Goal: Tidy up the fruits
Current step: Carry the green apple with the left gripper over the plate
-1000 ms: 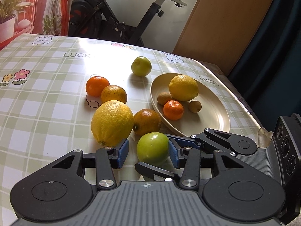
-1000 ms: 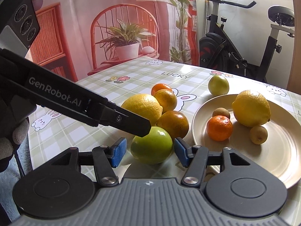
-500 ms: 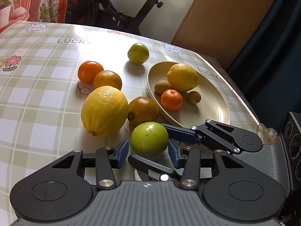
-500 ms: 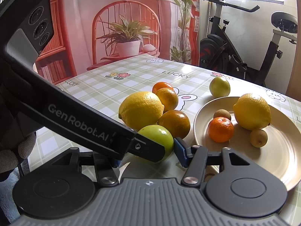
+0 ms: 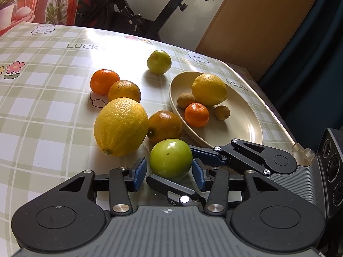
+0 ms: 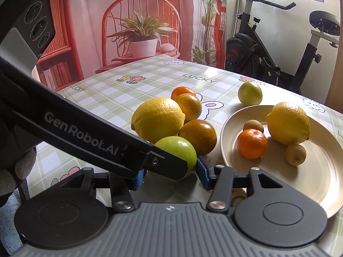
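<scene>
A green apple (image 5: 170, 158) (image 6: 180, 147) rests on the checked tablecloth, and both grippers straddle it. My left gripper (image 5: 169, 174) is open, its blue pads beside the apple with a thin gap on the left. The right gripper's fingers (image 5: 205, 154) reach in from the right. My right gripper (image 6: 170, 174) is closing, its pads close to the apple's sides. The left gripper's finger (image 6: 85, 135) hides the right gripper's left pad. The beige plate (image 5: 246, 124) (image 6: 310, 182) holds a lemon (image 5: 209, 90), a tangerine (image 5: 196, 115) and two small brown fruits.
Loose on the cloth lie a big lemon (image 5: 121, 126), two oranges (image 5: 165, 126) (image 5: 124, 91), a tangerine (image 5: 104, 81) and a second green apple (image 5: 159, 61). An exercise bike (image 6: 268, 60) stands past the table's far edge. A gloved hand (image 6: 12, 171) shows at the left.
The right gripper's jaws have narrowed around the green apple. In the right wrist view the left gripper's finger has slid down and right across the apple. The apple has stayed on the cloth.
</scene>
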The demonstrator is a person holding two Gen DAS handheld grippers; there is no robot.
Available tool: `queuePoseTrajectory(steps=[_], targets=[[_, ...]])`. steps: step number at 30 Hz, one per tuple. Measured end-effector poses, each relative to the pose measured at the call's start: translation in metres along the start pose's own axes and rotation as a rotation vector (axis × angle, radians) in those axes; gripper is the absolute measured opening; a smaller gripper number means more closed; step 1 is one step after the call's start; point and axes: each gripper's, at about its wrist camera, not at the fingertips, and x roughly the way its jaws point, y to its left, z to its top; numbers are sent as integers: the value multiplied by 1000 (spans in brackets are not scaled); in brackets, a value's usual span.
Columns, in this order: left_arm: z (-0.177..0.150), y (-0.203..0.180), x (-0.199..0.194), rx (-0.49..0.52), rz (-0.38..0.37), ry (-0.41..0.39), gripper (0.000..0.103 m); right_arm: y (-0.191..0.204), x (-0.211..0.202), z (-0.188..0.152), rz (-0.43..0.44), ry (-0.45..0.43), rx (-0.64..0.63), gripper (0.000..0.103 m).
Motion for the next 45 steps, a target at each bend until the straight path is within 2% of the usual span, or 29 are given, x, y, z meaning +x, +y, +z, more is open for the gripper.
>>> queuePoseTrajectory(steps=[4,15,22,29,36,45], targets=[[0,-1,-1,5,-4,-1,47,1,-2,-1,7,-10,-9,52],[4,-21,-9,123,15,-49,47,0,-15,-3,2,-89,15,52],[18,-48,-5,233,10,-64,48,-6,-30,-7,-65,-190,79,52],[35,-68,16,266,-24,-42,48,-24,-43,-9,-135,-233,201,52],[42,-76,35,273,-19,-17,48,-48,-44,-9,-168,-214,339,52],[43,-71,44,254,-13,2,49,-53,-38,-8,-192,-177,358,52]])
